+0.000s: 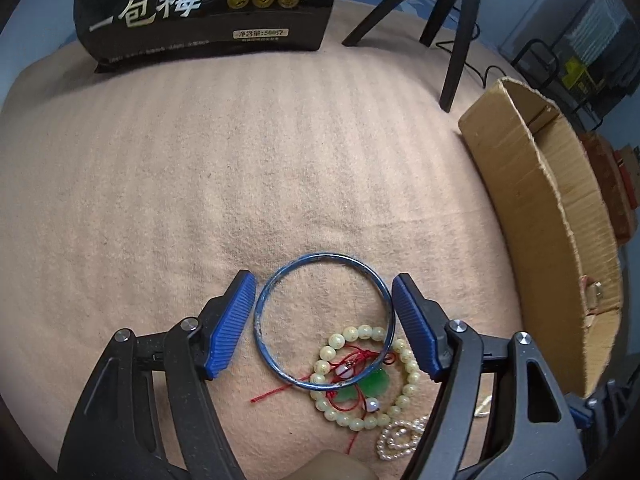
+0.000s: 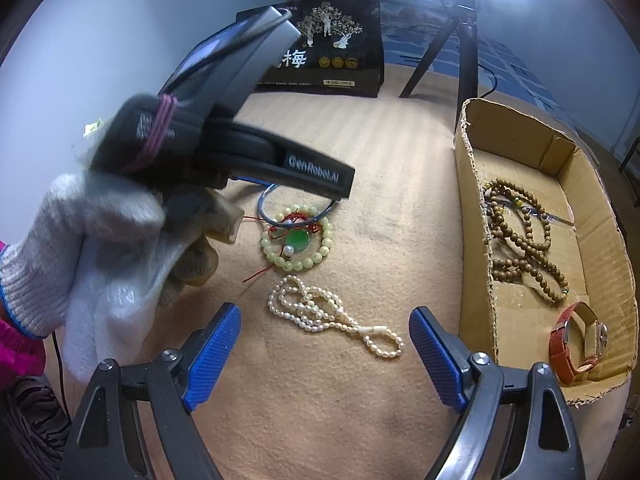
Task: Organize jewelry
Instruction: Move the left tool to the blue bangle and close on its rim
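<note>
On the beige blanket [image 1: 280, 160], our left tool [image 1: 324, 316] is spread around the blue bangle [image 1: 325, 320], not yet pinching. Our right tool [image 2: 325, 354] hangs spread above the pearl necklace [image 2: 320, 312]. The cardboard box [image 2: 476, 216] holds wooden beads [image 2: 524, 240] and a watch [image 2: 576, 340]; three pieces remain outside.

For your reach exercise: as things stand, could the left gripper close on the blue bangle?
Probably yes. The left gripper is open, and the blue bangle lies flat between its fingers. The bangle's near edge overlaps the pale bead bracelet, which might get dragged along.
</note>
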A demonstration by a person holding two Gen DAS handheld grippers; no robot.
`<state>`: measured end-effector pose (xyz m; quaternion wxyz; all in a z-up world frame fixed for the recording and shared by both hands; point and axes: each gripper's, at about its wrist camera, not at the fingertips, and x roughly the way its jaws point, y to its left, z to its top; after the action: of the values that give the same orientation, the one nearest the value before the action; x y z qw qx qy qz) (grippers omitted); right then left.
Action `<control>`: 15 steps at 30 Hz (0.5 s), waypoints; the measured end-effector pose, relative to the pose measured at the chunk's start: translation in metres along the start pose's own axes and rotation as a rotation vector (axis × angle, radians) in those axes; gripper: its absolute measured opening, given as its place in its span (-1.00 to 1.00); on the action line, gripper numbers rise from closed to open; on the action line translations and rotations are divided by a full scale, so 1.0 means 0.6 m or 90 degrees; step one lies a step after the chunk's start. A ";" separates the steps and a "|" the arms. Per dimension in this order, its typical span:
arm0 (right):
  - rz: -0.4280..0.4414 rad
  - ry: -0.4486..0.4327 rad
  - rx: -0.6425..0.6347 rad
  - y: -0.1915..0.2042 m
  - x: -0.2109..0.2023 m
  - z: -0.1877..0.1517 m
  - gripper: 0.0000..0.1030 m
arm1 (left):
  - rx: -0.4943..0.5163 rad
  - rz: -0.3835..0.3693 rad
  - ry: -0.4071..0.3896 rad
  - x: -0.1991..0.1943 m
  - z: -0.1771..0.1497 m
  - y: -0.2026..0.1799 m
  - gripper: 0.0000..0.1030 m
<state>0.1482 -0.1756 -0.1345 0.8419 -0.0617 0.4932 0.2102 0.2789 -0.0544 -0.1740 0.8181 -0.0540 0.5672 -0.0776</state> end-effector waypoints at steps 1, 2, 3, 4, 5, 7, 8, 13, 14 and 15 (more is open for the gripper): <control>0.000 0.000 -0.002 0.000 0.001 0.000 0.70 | 0.010 0.006 -0.002 0.001 -0.001 -0.003 0.43; 0.000 -0.001 -0.005 0.001 0.002 0.000 0.70 | 0.015 0.009 -0.005 0.002 -0.002 -0.004 0.43; -0.001 0.000 -0.010 0.003 0.003 0.001 0.70 | 0.018 0.009 -0.007 0.001 -0.005 -0.004 0.42; -0.002 0.001 -0.014 0.004 0.005 0.001 0.70 | 0.023 0.008 -0.010 0.001 -0.006 -0.003 0.42; -0.004 0.002 -0.017 0.006 0.006 0.001 0.67 | 0.026 0.006 -0.012 0.000 -0.007 -0.001 0.42; -0.005 0.005 -0.023 0.009 0.009 0.002 0.60 | 0.027 0.001 -0.016 -0.002 -0.009 0.004 0.41; -0.003 0.009 -0.024 0.010 0.012 0.004 0.56 | 0.027 0.001 -0.018 -0.003 -0.011 0.006 0.41; -0.010 0.020 -0.045 0.019 0.027 0.007 0.53 | 0.033 0.002 -0.025 -0.010 -0.015 0.017 0.40; -0.002 0.026 -0.050 0.022 0.032 0.008 0.53 | 0.034 0.001 -0.026 -0.011 -0.016 0.019 0.40; 0.001 0.033 -0.054 0.024 0.037 0.008 0.52 | 0.034 0.000 -0.026 -0.014 -0.017 0.021 0.39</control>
<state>0.1556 -0.1544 -0.1494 0.8254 -0.1026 0.5052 0.2299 0.2671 -0.0405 -0.1720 0.8308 -0.0336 0.5480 -0.0918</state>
